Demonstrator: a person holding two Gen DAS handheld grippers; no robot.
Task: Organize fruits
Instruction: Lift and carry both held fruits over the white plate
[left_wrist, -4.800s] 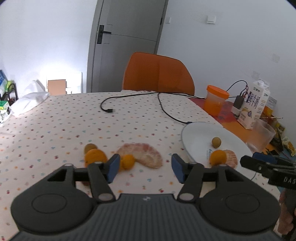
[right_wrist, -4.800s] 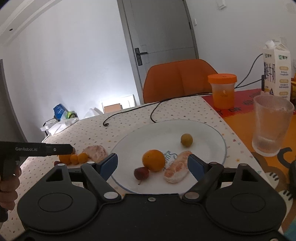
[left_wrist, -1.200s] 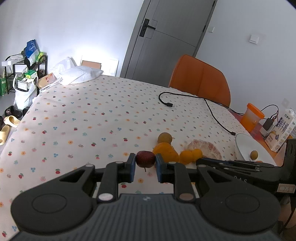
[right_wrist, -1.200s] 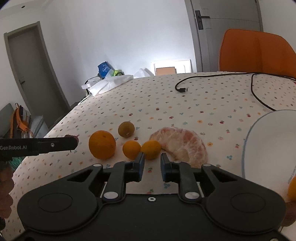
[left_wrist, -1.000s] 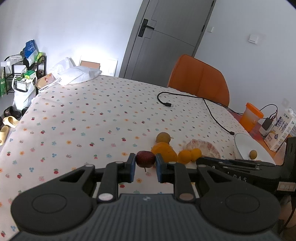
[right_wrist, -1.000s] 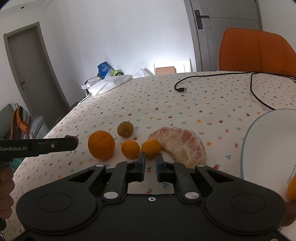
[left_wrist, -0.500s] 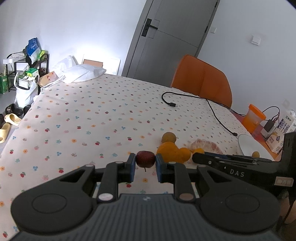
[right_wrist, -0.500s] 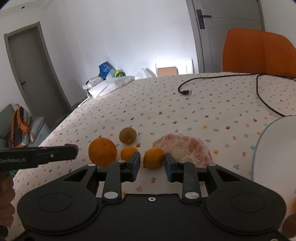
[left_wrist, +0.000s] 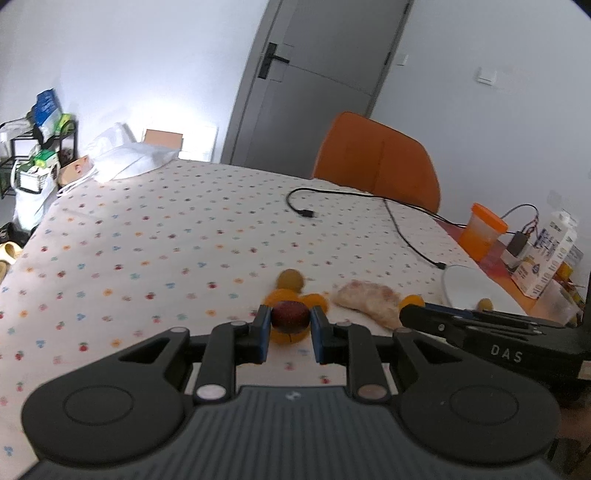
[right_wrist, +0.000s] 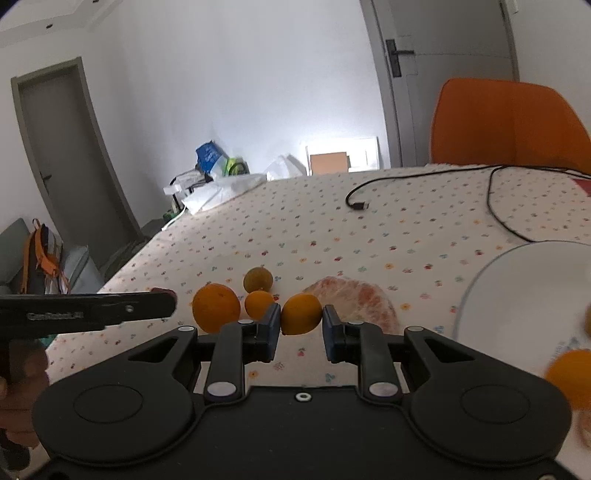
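My left gripper (left_wrist: 289, 320) is shut on a dark red plum (left_wrist: 290, 313) and holds it above the table, in front of a large orange (left_wrist: 283, 297). My right gripper (right_wrist: 300, 321) is around a small orange fruit (right_wrist: 301, 314); its jaws stand close on both sides, with a small gap on the right. On the cloth lie a large orange (right_wrist: 216, 308), a small orange fruit (right_wrist: 259, 303), a brownish-green fruit (right_wrist: 258, 279) and a peeled citrus half (right_wrist: 354, 299). A white plate (right_wrist: 517, 295) at right holds more fruit.
A black cable (left_wrist: 391, 218) crosses the spotted tablecloth (left_wrist: 147, 229). An orange-lidded jar (left_wrist: 483, 230) and a milk carton (left_wrist: 546, 254) stand at the far right. An orange chair (left_wrist: 376, 158) is behind the table. The left gripper shows in the right wrist view (right_wrist: 88, 312).
The left gripper with the plum has moved toward the fruit group. The right gripper, shut in front of the small orange fruit a second ago, opened and now stands around it.
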